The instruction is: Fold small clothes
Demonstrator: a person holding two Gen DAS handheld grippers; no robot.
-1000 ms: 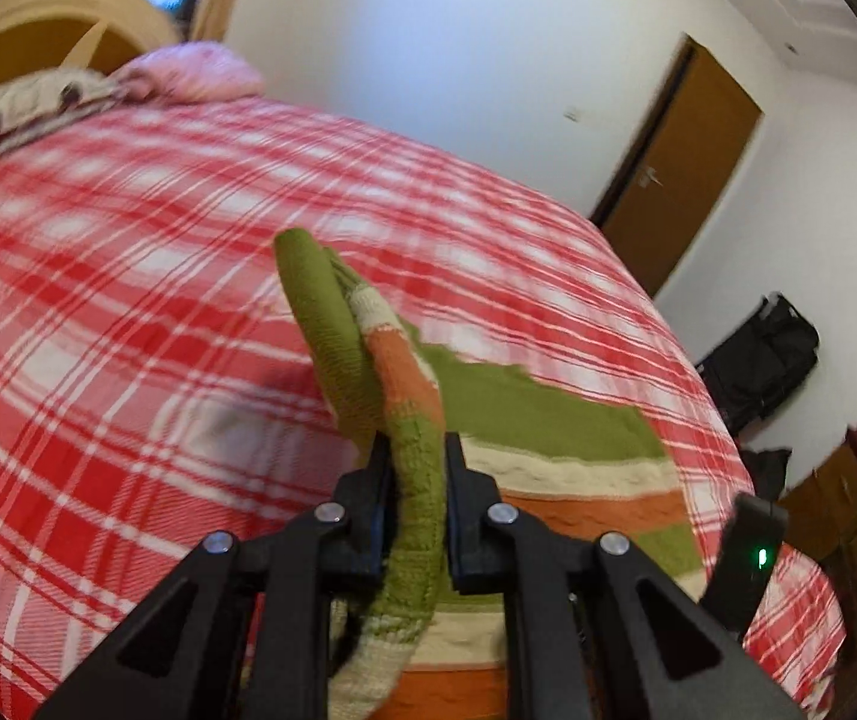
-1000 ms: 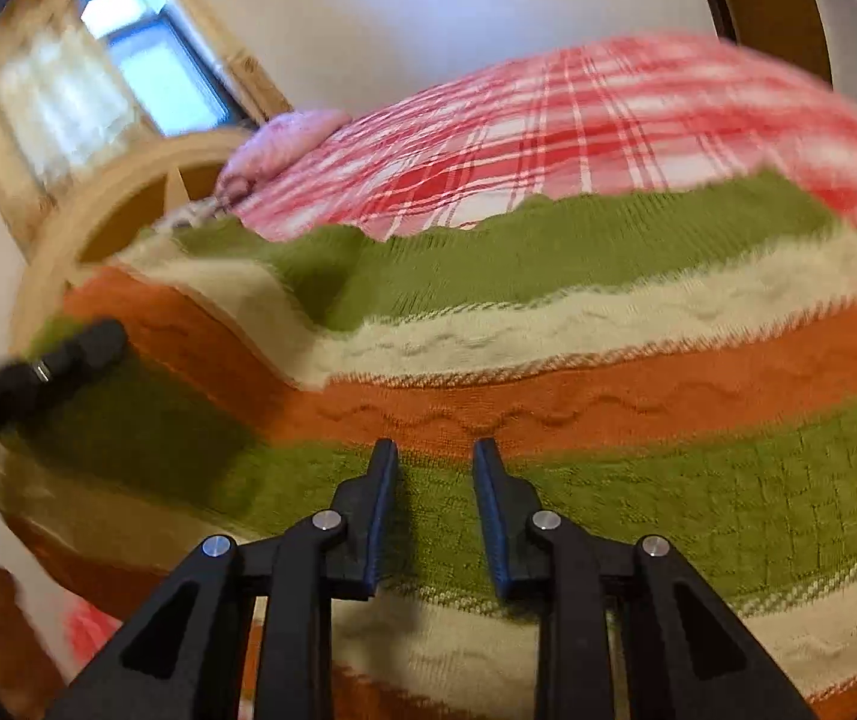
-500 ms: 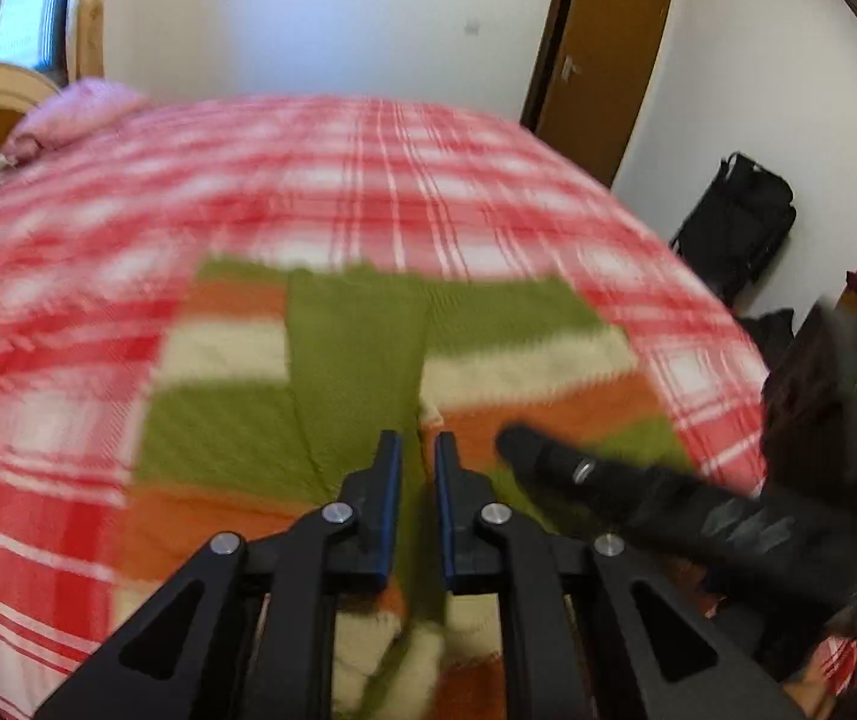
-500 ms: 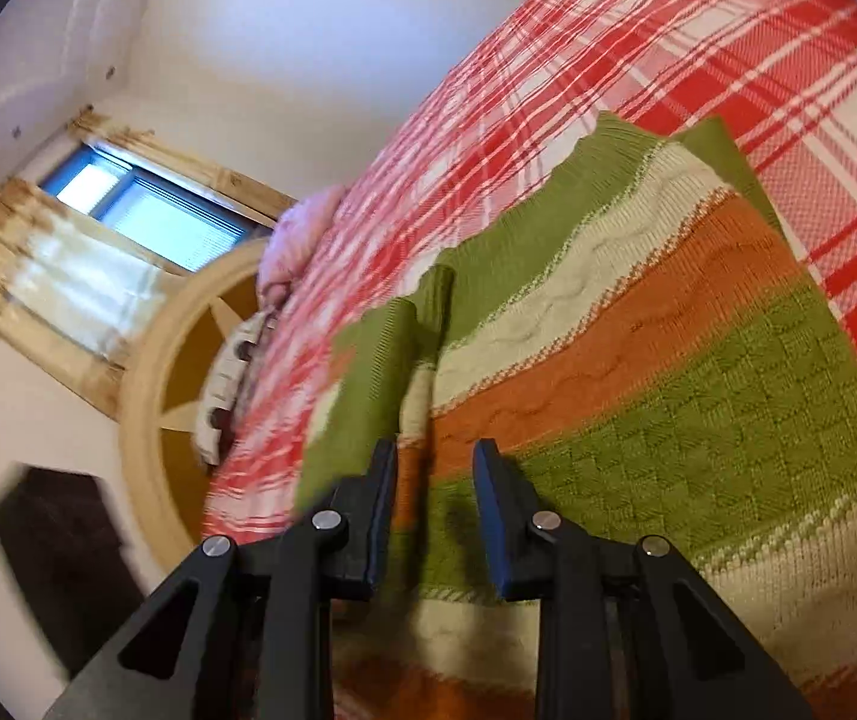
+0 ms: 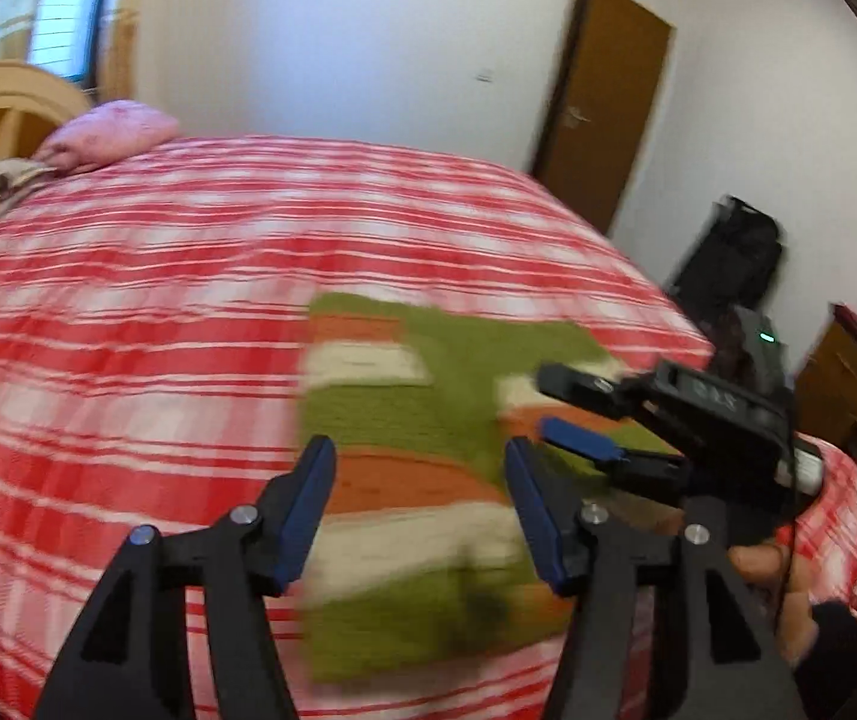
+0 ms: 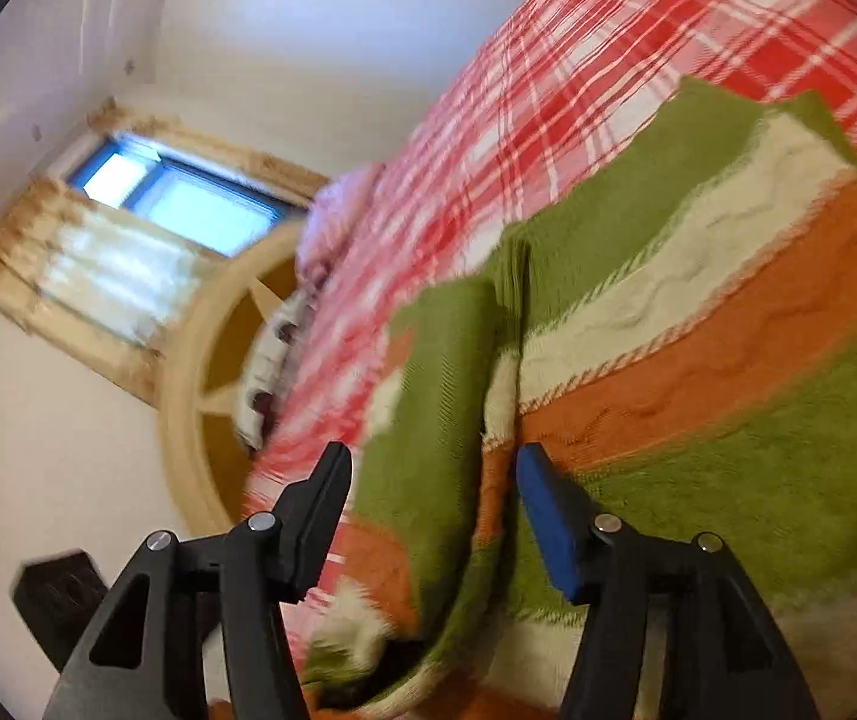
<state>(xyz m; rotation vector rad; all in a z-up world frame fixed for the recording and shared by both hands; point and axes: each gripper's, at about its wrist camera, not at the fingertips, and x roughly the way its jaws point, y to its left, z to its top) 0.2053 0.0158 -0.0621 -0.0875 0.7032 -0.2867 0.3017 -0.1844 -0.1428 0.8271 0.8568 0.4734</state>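
Observation:
A small knitted sweater (image 5: 428, 462) with green, cream and orange stripes lies on the red plaid bed, one sleeve folded lengthways over its body. My left gripper (image 5: 419, 468) is open and empty, hovering above the sweater's near part. My right gripper (image 6: 428, 480) is open and empty too, just above the folded sleeve (image 6: 434, 420) at the sweater's (image 6: 728, 372) left side. The right gripper also shows in the left wrist view (image 5: 572, 414), over the sweater's right half.
The red and white plaid bedspread (image 5: 158, 312) covers the bed. A pink pillow (image 5: 110, 132) and a wooden headboard (image 6: 200, 360) are at the far end. A brown door (image 5: 602, 96), a black bag (image 5: 734, 264) and a wooden dresser (image 5: 848, 396) stand to the right.
My left gripper carried the sleeve over the sweater's body, laid it down and opened. My right gripper opened wide as well. Both have drawn back slightly from the cloth.

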